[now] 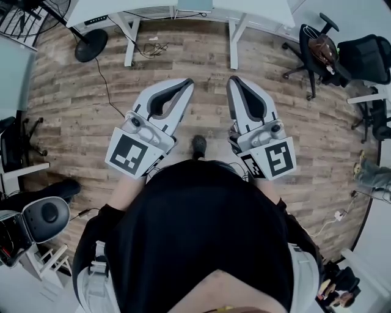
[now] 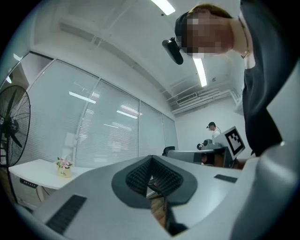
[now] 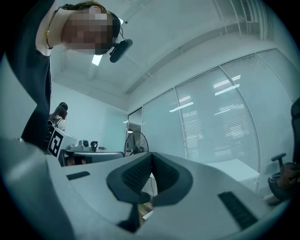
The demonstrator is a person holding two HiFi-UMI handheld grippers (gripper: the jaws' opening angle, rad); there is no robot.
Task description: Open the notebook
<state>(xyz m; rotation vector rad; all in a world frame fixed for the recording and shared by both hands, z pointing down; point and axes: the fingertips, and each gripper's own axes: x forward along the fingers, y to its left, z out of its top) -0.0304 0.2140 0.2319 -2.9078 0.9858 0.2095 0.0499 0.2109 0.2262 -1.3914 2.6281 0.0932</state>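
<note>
No notebook shows in any view. In the head view I hold both grippers out in front of my body, above a wooden floor. The left gripper (image 1: 187,83) points up and to the right, and its jaws meet at the tips with nothing between them. My right gripper (image 1: 233,81) is beside it, also closed and empty. In the left gripper view the dark ribbed pads (image 2: 140,176) of the left gripper (image 2: 151,160) touch. Likewise, the pads (image 3: 165,174) of the right gripper (image 3: 151,157) meet in the right gripper view. Both grippers look slightly upward into the room.
A white desk (image 1: 183,8) stands ahead, with cables on the floor beneath it. A standing fan (image 1: 91,44) is at the far left, office chairs (image 1: 321,52) at the right. A small flower pot (image 2: 64,167) sits on the desk. Another person (image 2: 214,132) stands far off.
</note>
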